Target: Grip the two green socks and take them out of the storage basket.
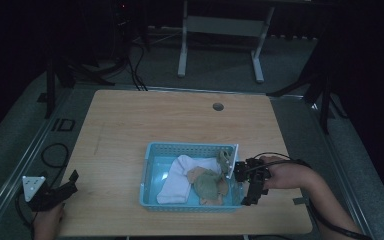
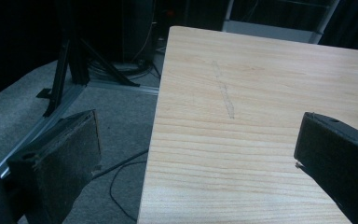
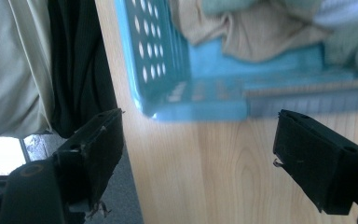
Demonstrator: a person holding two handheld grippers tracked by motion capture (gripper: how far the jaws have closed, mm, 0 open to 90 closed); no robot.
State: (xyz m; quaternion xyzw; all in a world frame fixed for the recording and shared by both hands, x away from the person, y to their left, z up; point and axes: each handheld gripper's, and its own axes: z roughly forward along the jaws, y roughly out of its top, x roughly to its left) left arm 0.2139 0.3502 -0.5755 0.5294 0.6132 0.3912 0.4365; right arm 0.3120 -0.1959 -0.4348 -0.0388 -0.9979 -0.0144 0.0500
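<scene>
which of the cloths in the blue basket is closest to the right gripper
The green cloth on the basket's right side lies nearest the right gripper. The white cloth lies farther left, toward the basket's middle.

Bare bench is lying open across the whole far half and the left side, giving a gripper free passage there. The blue basket is blocking the near middle, its walls standing around heaped cloths. The right gripper is crowding the basket's right wall, its jaws gaping wide.
</scene>
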